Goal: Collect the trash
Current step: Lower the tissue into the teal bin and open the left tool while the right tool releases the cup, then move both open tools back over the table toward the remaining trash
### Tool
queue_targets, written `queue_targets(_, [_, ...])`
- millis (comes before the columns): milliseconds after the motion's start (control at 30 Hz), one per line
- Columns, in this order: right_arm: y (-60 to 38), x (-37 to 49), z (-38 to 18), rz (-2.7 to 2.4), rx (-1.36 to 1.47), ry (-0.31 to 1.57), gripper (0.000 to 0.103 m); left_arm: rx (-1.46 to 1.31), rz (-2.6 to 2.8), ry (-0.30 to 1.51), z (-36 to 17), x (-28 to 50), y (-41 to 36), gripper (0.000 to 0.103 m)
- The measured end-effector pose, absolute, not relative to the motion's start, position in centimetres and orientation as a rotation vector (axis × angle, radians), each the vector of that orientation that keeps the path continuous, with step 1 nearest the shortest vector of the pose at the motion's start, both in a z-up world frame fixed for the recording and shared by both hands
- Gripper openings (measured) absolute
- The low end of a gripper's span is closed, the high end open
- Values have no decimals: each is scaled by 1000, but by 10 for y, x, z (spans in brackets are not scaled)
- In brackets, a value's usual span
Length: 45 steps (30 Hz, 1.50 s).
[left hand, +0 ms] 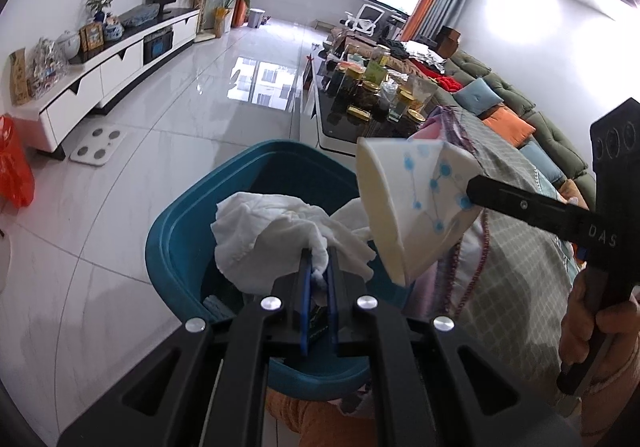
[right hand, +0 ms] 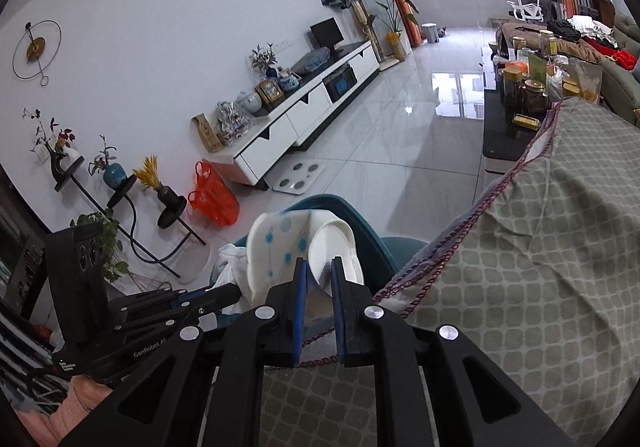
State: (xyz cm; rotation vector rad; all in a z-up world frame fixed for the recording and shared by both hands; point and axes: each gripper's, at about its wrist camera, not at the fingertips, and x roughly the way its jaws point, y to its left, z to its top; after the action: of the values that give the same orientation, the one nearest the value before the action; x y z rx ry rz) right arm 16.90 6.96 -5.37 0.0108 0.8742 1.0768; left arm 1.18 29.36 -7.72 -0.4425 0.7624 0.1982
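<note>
Left wrist view looks down over a teal plastic waste bin [left hand: 176,247] standing on the glossy white tiled floor [left hand: 160,127]. The left gripper [left hand: 319,275] has its blue-padded tongs pressed onto a crumpled white tissue [left hand: 272,235], which hangs over the bin's open mouth. Just to the right, a squashed white paper cup with blue dot-and-line print [left hand: 416,199] is tipped mouth-down toward the bin, caught at its base by the right gripper [left hand: 476,189], whose black finger reaches in from the right.

From the right wrist camera, that gripper's tongs [right hand: 319,273] pinch the cup's [right hand: 280,247] wall between them, the cup above the bin's rim [right hand: 360,223]. A grey-green checked cloth with red stitched edging [right hand: 540,247] drapes close on the right, beside the bin. Behind stand a dark glass coffee table [left hand: 340,123] crowded with jars, and a white low TV cabinet [right hand: 304,119] along the wall.
</note>
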Motion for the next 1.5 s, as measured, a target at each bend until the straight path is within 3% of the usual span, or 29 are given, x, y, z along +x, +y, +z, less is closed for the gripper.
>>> queue_targets(100, [75, 169, -57, 1076, 2, 886, 13, -466, 206, 772, -81, 15, 298, 21])
queue_targets(267, [76, 168, -57, 1085, 12, 896, 17, -481, 201, 776, -85, 17, 298, 31])
queue_targets(533, [50, 166, -50, 1090, 39, 871, 21, -461, 187, 741, -78, 16, 287, 33])
queue_targets(667, [32, 160, -43, 1088, 39, 835, 28, -438, 144, 698, -65, 12, 274, 45])
queue_targets(900, [-19, 150, -25, 1036, 43, 747, 41, -359, 0, 648, -44, 15, 226, 52])
queue_targets(1500, [-177, 155, -30, 758, 164, 684, 49, -172, -211, 634, -21, 62, 86, 58])
